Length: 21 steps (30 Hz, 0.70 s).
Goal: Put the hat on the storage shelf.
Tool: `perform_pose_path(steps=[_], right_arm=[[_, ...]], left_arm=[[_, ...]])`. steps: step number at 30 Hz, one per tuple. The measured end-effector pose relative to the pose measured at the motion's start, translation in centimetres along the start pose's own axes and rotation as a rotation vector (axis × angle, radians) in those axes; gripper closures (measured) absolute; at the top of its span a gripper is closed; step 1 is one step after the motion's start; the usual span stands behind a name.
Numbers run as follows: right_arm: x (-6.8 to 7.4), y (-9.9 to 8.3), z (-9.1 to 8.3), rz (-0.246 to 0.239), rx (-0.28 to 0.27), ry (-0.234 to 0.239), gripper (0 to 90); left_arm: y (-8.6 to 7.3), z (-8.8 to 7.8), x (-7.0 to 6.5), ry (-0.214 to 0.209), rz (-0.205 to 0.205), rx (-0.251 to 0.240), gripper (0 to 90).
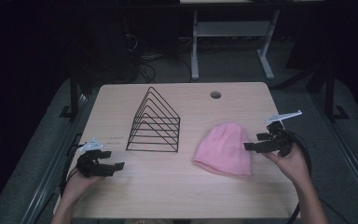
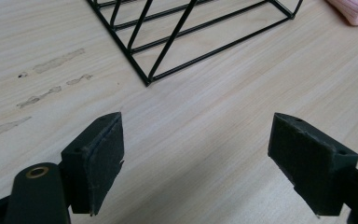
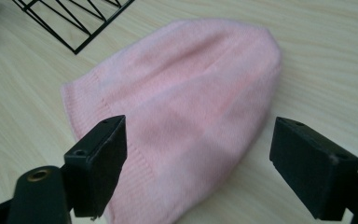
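The right gripper (image 1: 260,142) hovers just beside the pink beanie (image 1: 224,150), jaws spread wide and holding nothing; the beanie lies flat on the desk (image 1: 168,186), right of centre. To grip it well, I would lower the jaws over its near edge so one pad slips under the knit, then close gently; the left gripper (image 1: 108,160), equally wide and empty, waits near the black wire rack (image 1: 154,122). No brand, label or writing can be read anywhere.
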State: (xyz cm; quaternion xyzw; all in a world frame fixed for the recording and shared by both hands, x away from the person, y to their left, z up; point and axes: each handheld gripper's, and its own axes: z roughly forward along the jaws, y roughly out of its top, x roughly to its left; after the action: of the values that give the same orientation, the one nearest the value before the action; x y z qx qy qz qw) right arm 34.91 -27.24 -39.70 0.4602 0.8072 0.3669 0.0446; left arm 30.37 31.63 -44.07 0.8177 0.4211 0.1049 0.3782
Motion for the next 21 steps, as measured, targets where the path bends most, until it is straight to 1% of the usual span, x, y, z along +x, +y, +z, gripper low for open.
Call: perform_pose_path(steps=[1,2,3,4,7,8,9,11,13,14,16,17,18,21], right_arm=[[-0.2,0.7,0.6,-0.001,0.009,0.011,19.5],[-0.2,1.1,0.9,0.006,0.023,0.012,19.5],[-0.3,1.4,1.1,0.001,0.026,0.012,19.6],[-0.4,1.8,1.3,0.001,0.033,0.015,19.8],[-0.7,2.9,1.9,0.006,0.049,0.016,19.9],[-0.9,3.2,2.1,0.003,0.048,0.015,19.9],[-1.1,3.5,2.3,0.013,0.046,0.015,19.9],[-1.5,4.0,2.8,0.019,0.048,0.018,20.0],[-2.0,4.5,3.3,0.028,0.055,0.010,20.7],[-2.3,4.8,3.6,0.031,0.061,0.012,21.3],[-2.8,5.1,4.2,0.051,0.075,0.011,22.2],[-3.0,5.2,4.6,0.064,0.090,0.013,23.5],[-3.3,5.2,4.9,0.064,0.096,0.020,24.9],[-4.3,5.2,5.9,0.112,0.135,0.044,30.6]], left_arm=[[0.0,-0.2,0.1,0.003,-0.012,-0.013,18.4],[0.0,-0.2,0.1,0.003,-0.014,-0.015,18.4],[0.1,-0.3,0.2,0.004,-0.013,-0.021,18.4],[0.1,-0.4,0.2,0.004,-0.024,-0.030,18.4],[0.1,-0.6,0.2,0.009,-0.022,-0.036,18.4],[0.1,-0.7,0.2,0.011,-0.019,-0.030,18.4],[0.1,-0.7,0.2,0.011,-0.011,-0.030,18.4],[0.0,-0.6,0.2,0.008,-0.018,-0.037,18.4],[0.0,-0.6,0.2,0.007,-0.015,-0.039,18.4],[0.0,-0.6,0.1,0.007,-0.018,-0.033,18.4],[-0.1,-0.5,0.2,0.008,-0.021,-0.029,18.4],[-0.1,-0.6,0.2,0.008,-0.016,-0.024,18.4],[-0.1,-0.6,0.3,0.009,-0.014,-0.021,18.4],[-0.1,-0.6,0.3,0.012,-0.019,-0.025,18.3]])
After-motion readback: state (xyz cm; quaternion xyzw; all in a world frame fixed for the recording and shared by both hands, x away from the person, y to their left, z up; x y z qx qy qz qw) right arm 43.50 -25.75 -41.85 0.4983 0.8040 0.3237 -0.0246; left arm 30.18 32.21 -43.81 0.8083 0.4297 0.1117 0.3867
